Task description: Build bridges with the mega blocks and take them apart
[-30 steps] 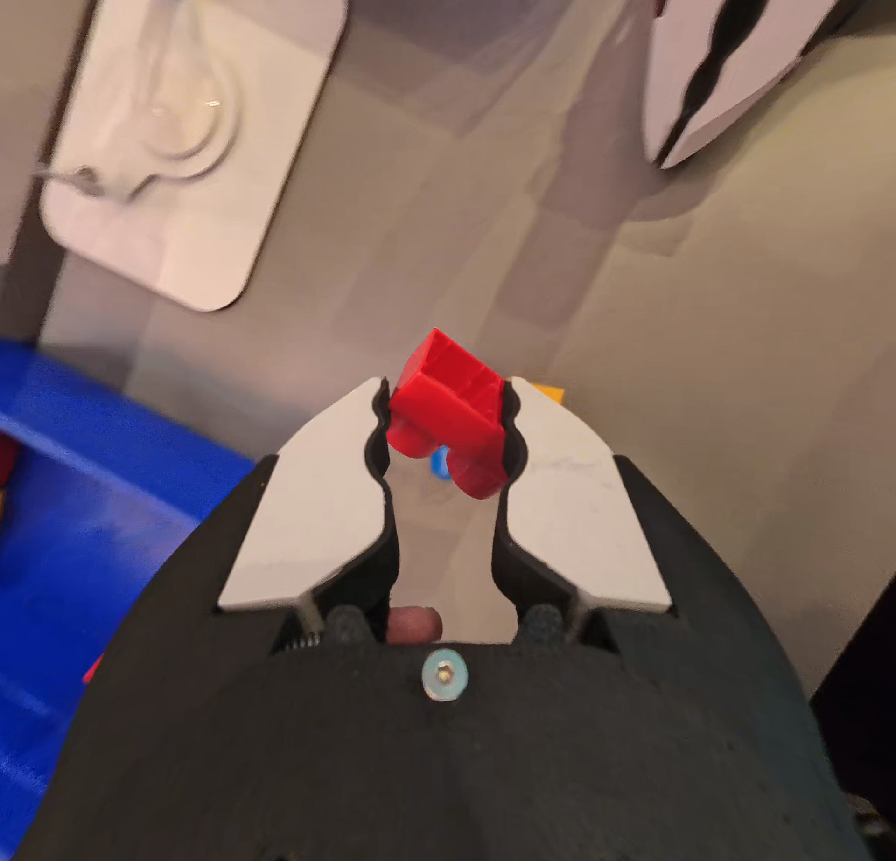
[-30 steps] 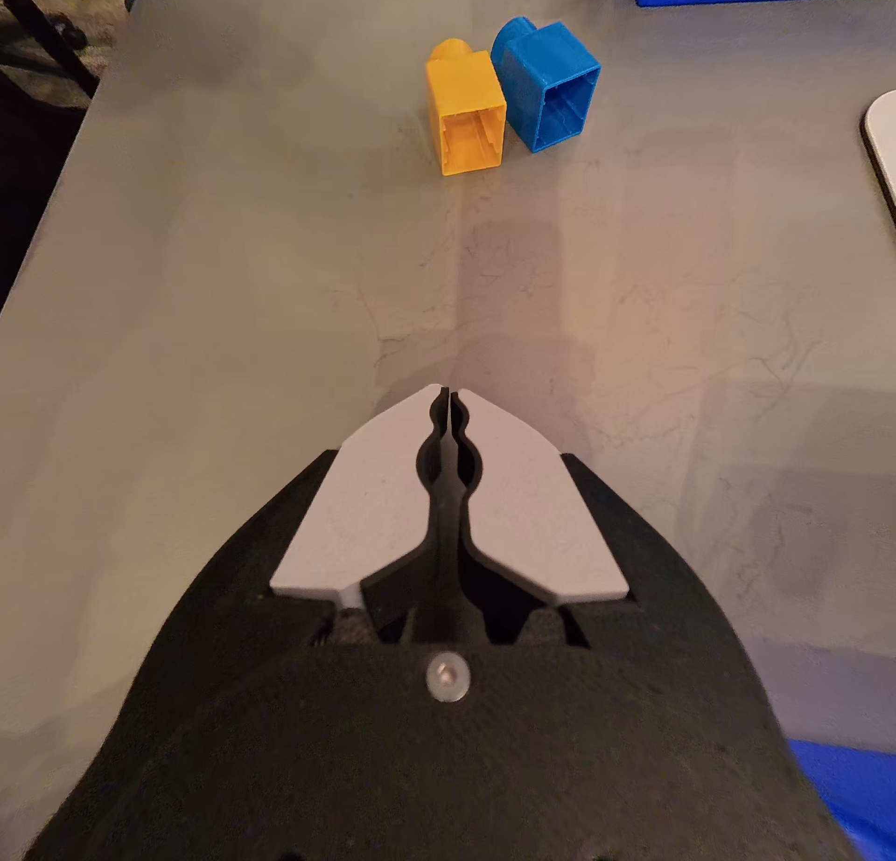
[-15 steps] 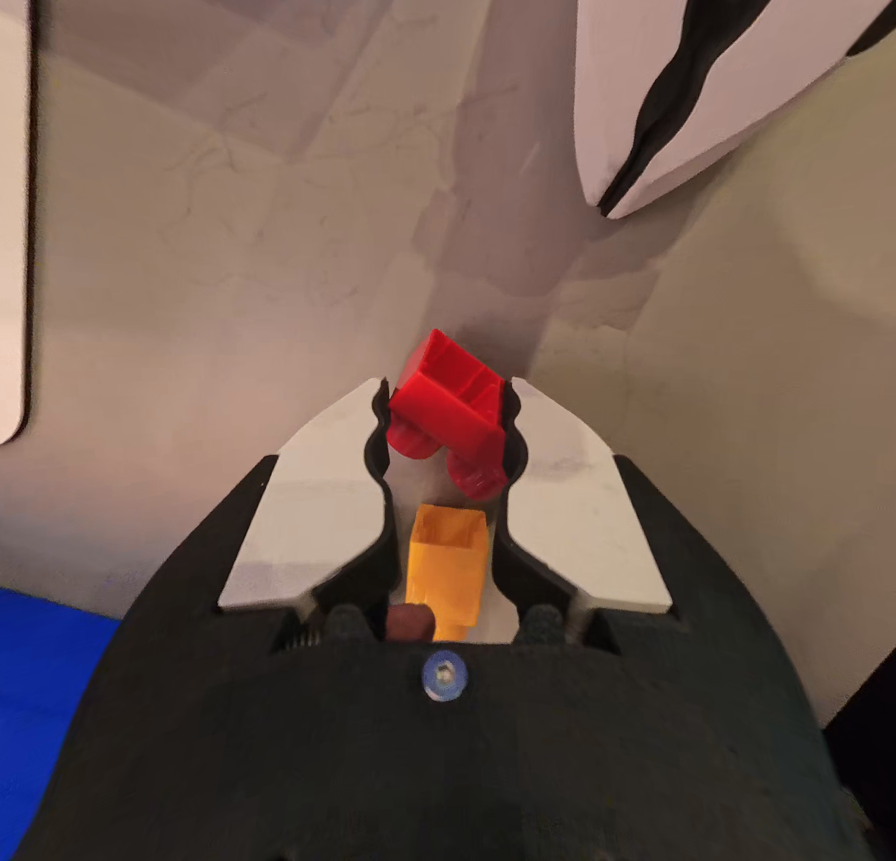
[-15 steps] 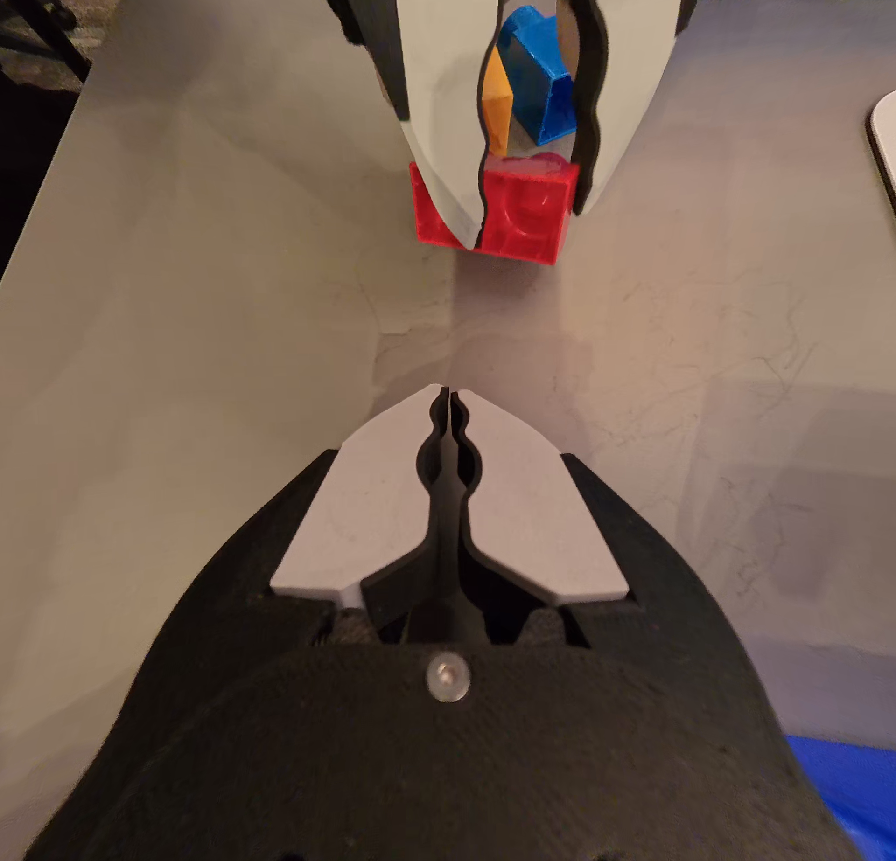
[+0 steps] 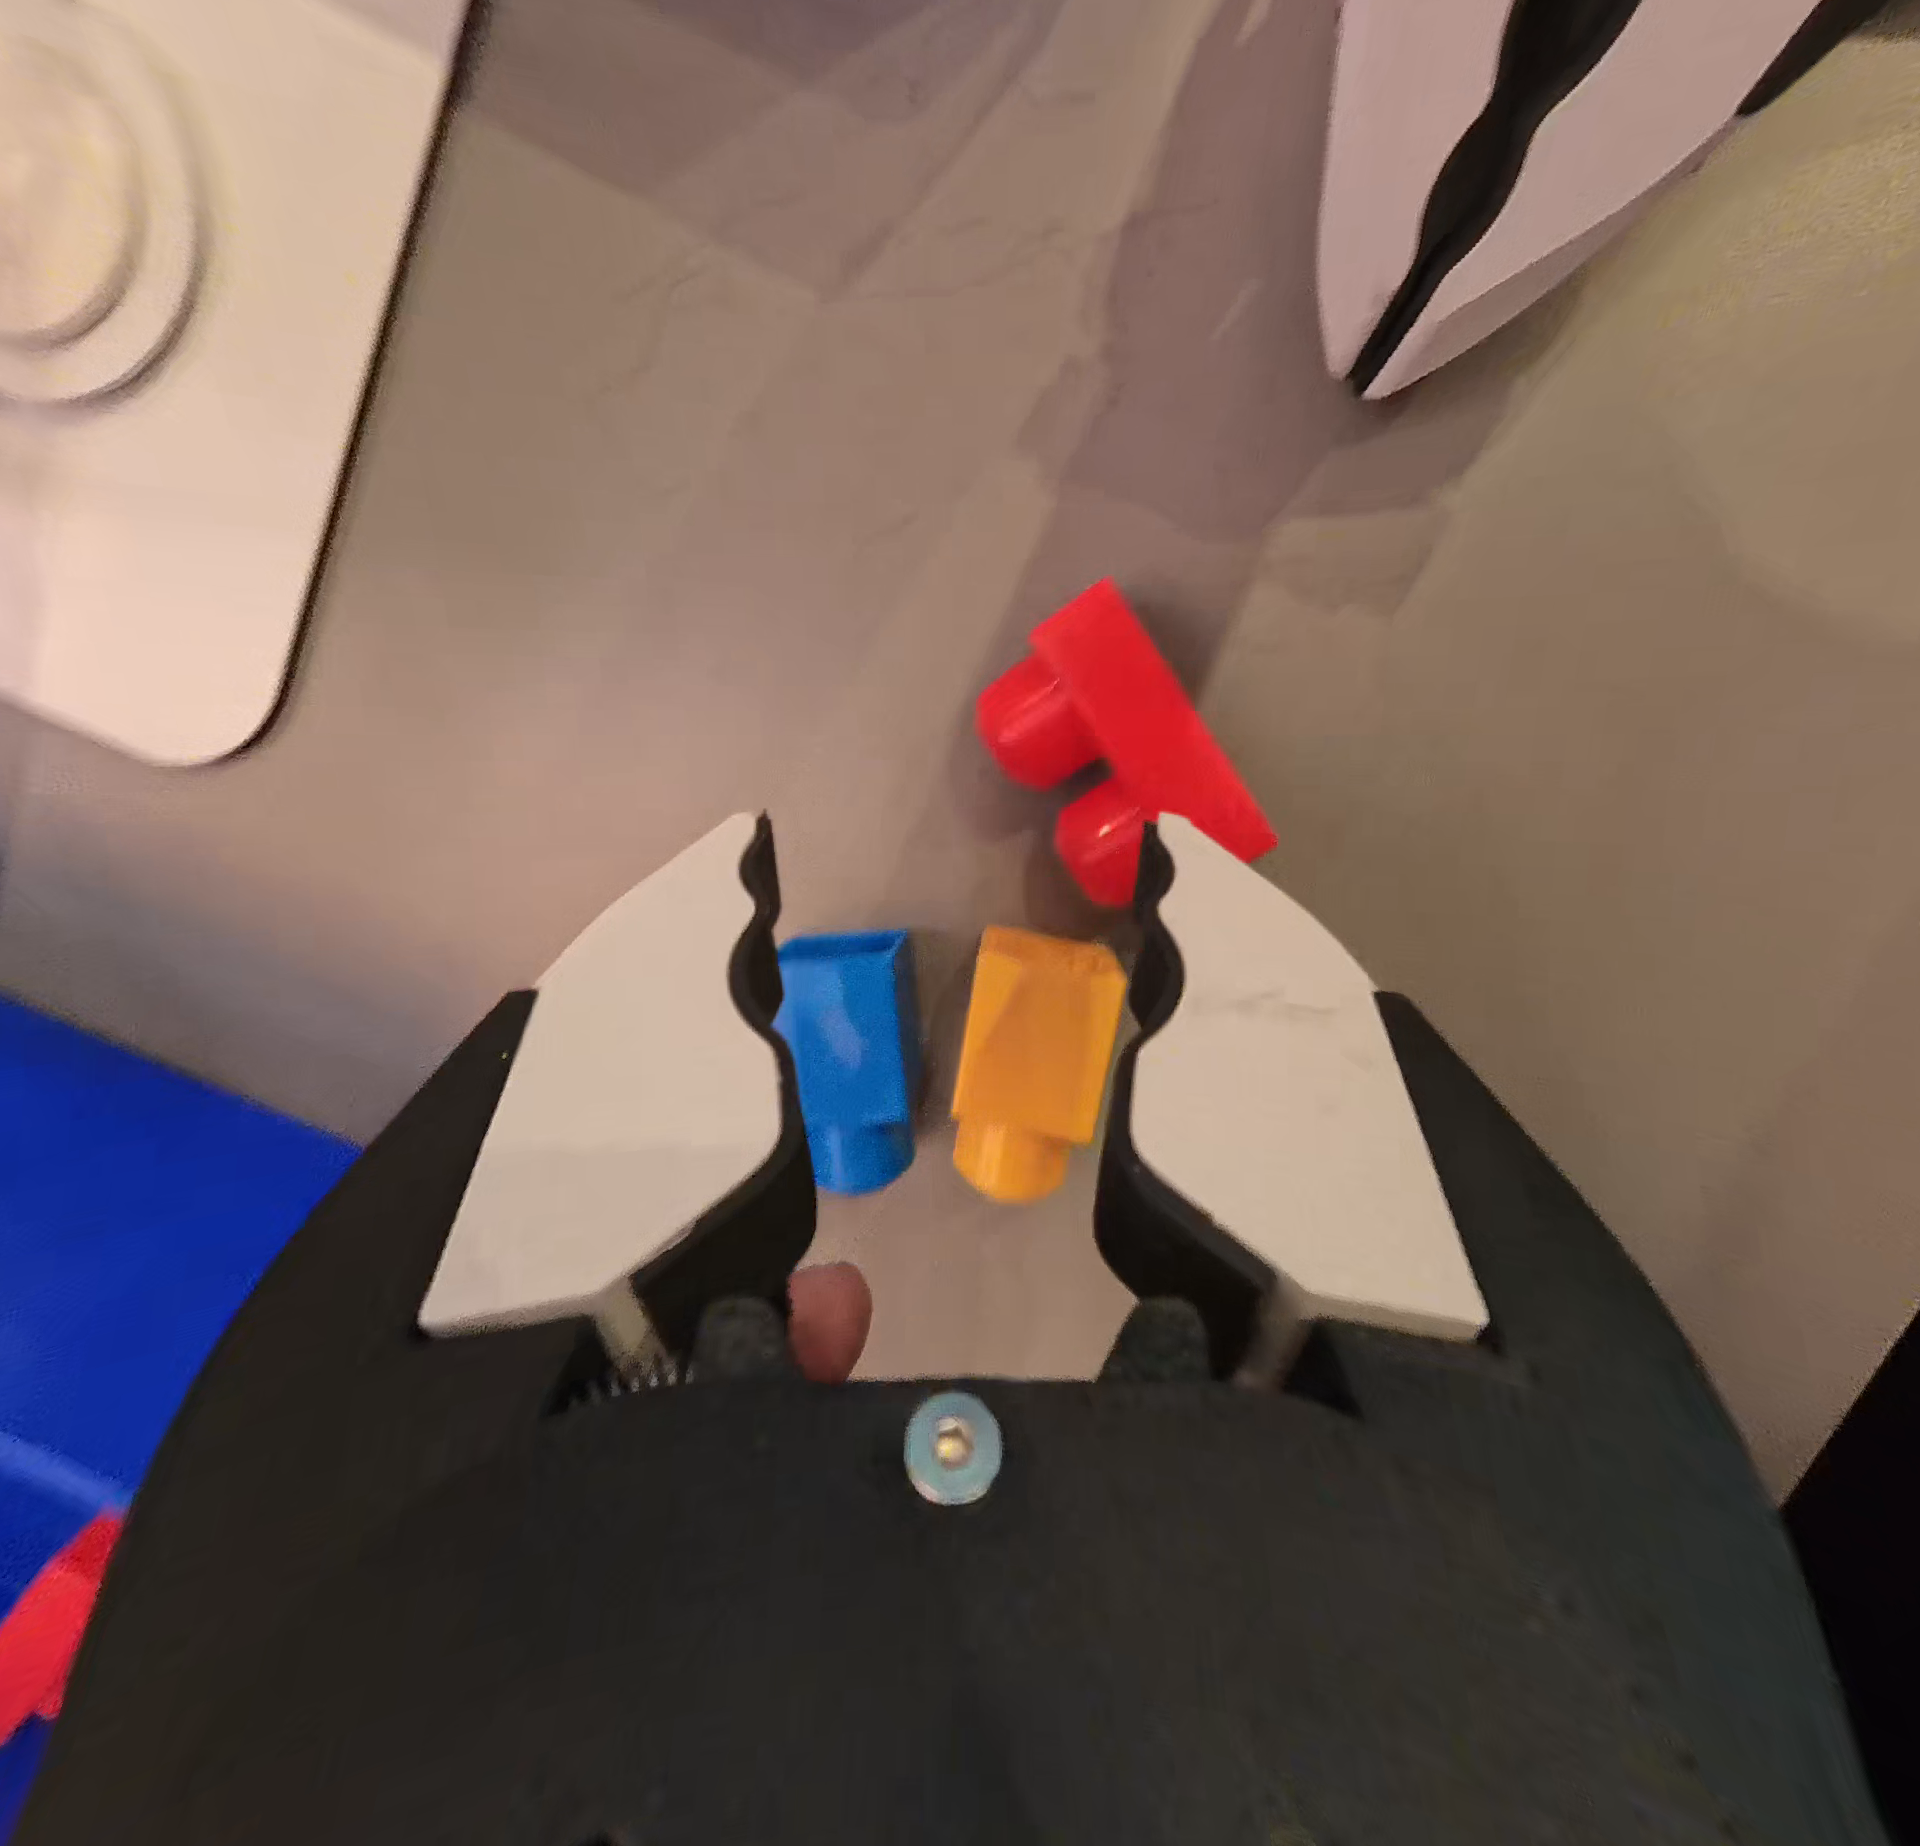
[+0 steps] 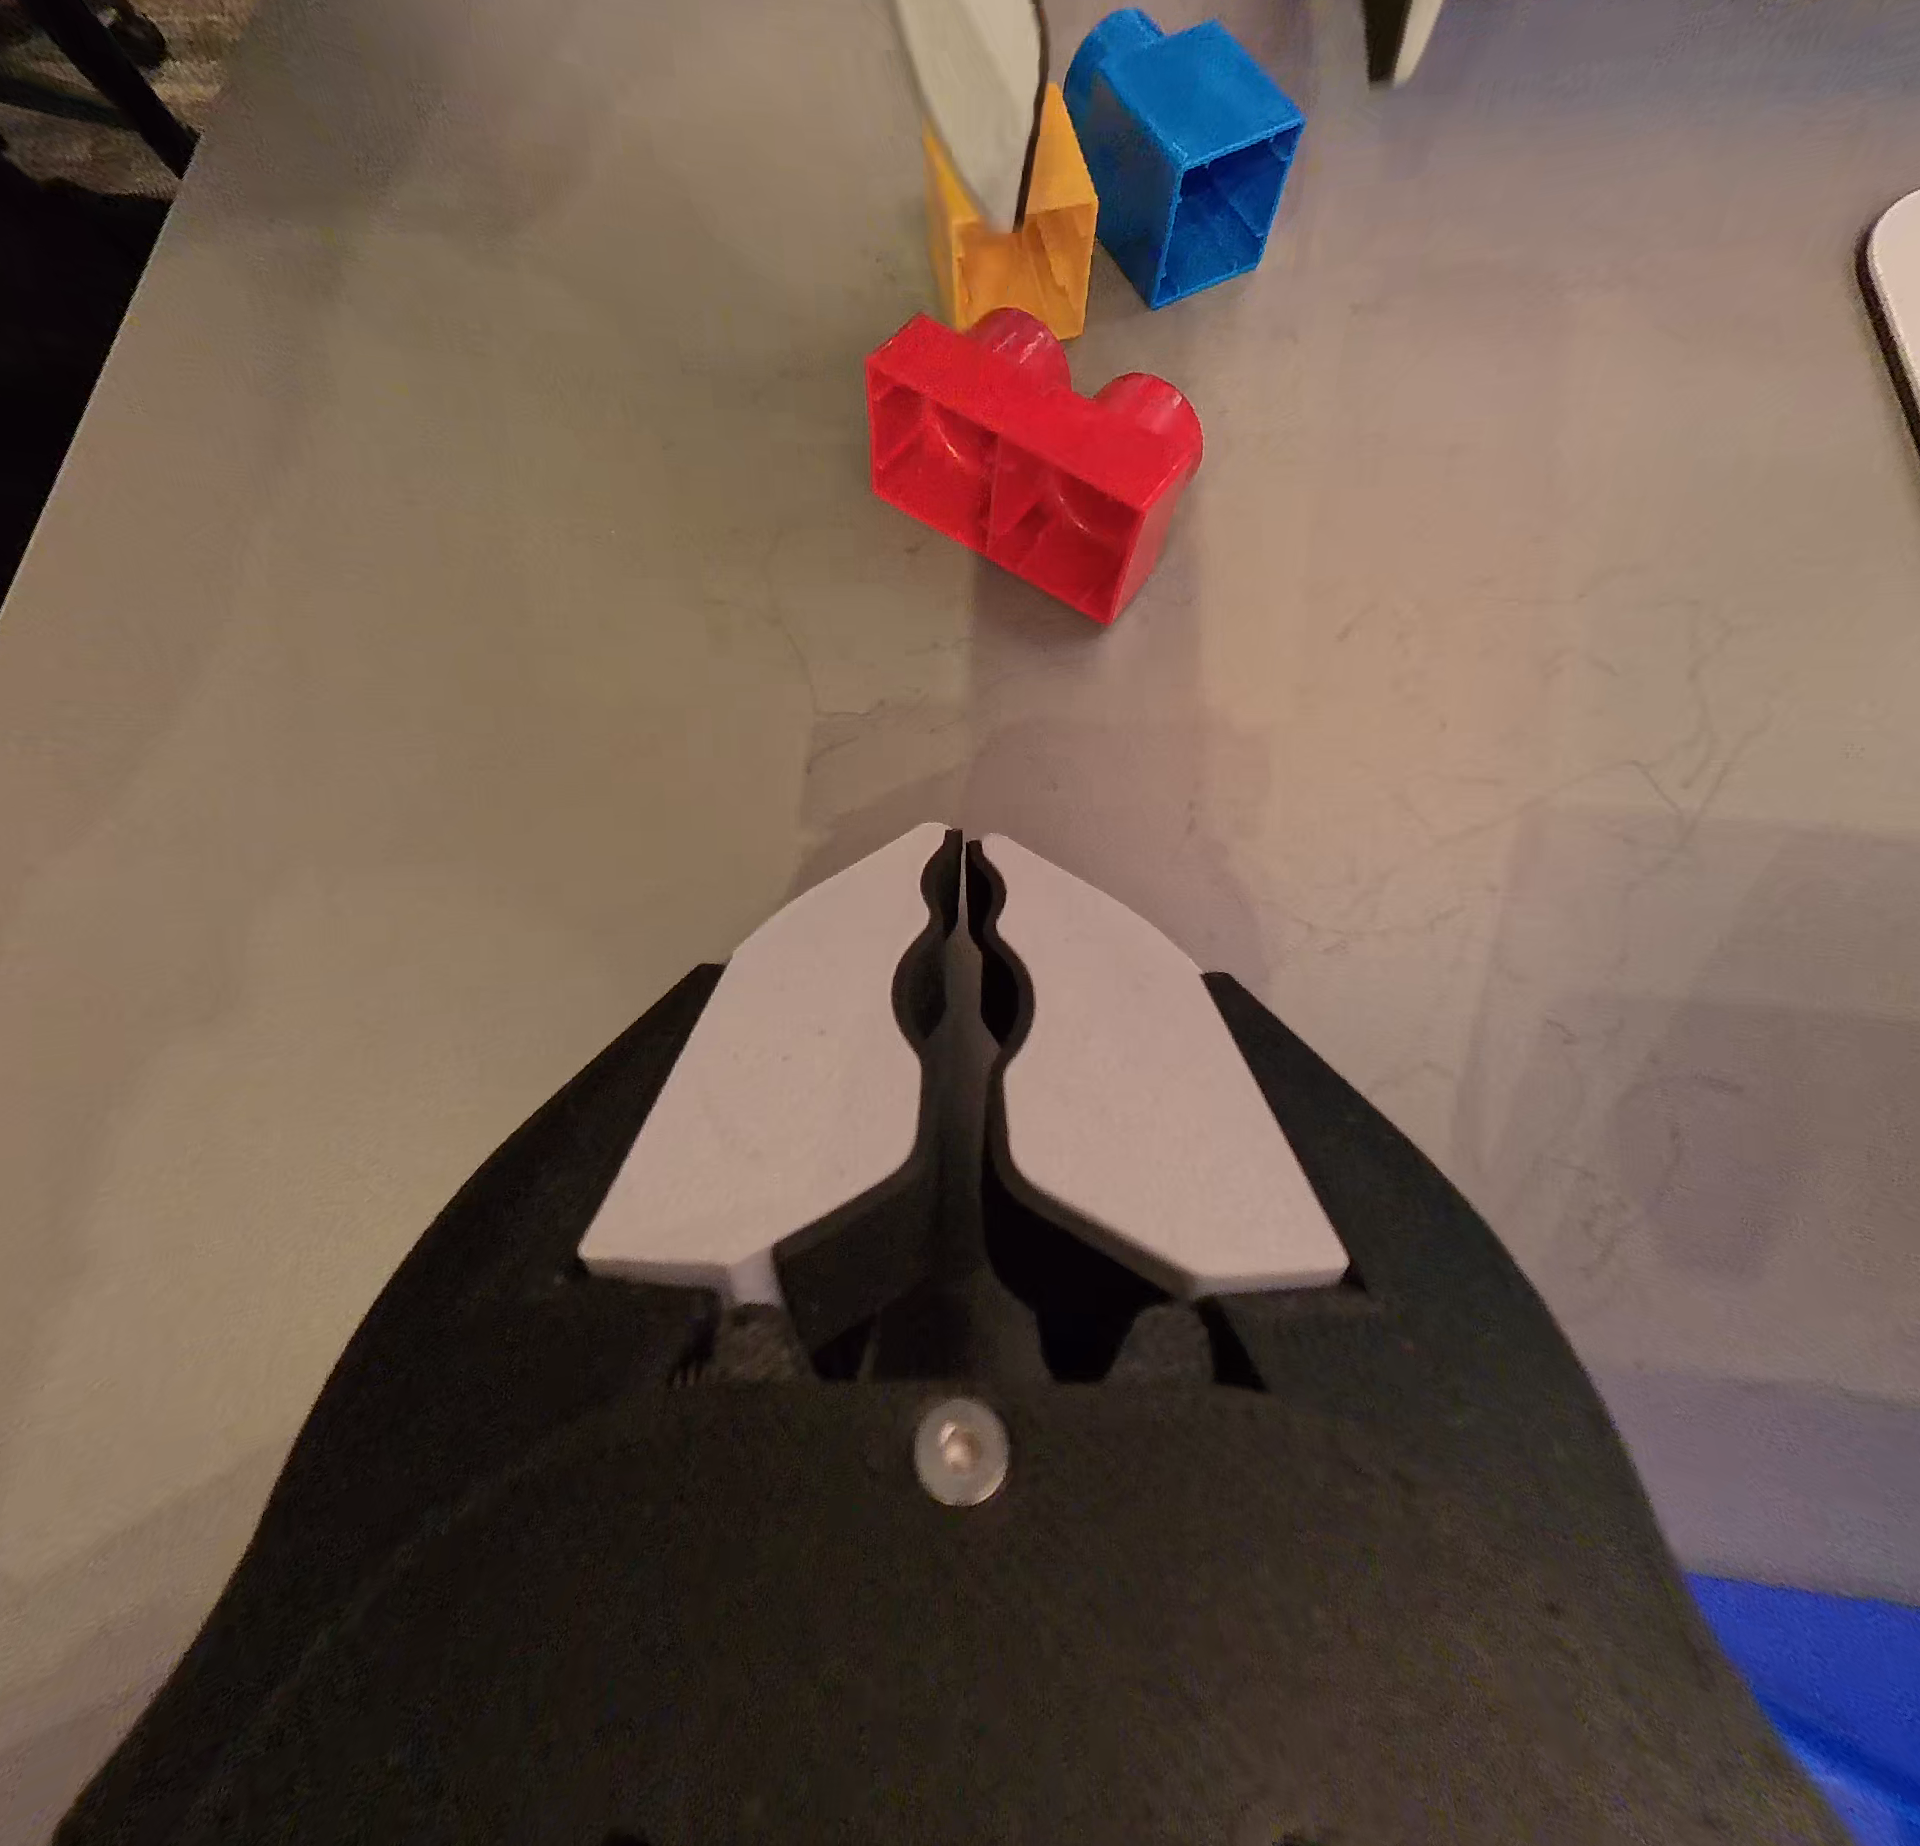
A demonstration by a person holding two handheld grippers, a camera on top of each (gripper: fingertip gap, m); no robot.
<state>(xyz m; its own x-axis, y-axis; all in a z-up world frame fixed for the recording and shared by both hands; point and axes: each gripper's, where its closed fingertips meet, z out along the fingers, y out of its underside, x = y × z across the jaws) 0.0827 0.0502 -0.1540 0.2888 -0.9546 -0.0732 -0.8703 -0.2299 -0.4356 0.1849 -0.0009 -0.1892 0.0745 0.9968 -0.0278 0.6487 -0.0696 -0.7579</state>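
Lying on table [image 6: 416, 757]: red two-stud block [image 6: 1029, 477], orange block [image 6: 1023, 258], blue block [image 6: 1184, 155]. Left gripper [image 5: 951, 830] fingers apart, holding nothing; right gripper [image 6: 958, 838] fingers together, bare.

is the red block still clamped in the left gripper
No: the left gripper stands open, and the red block lies on its side on the grey table, clear of both pads.

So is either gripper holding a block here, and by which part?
Neither. The left gripper is open above the table; the red block lies free. The right gripper has its fingers shut on nothing.
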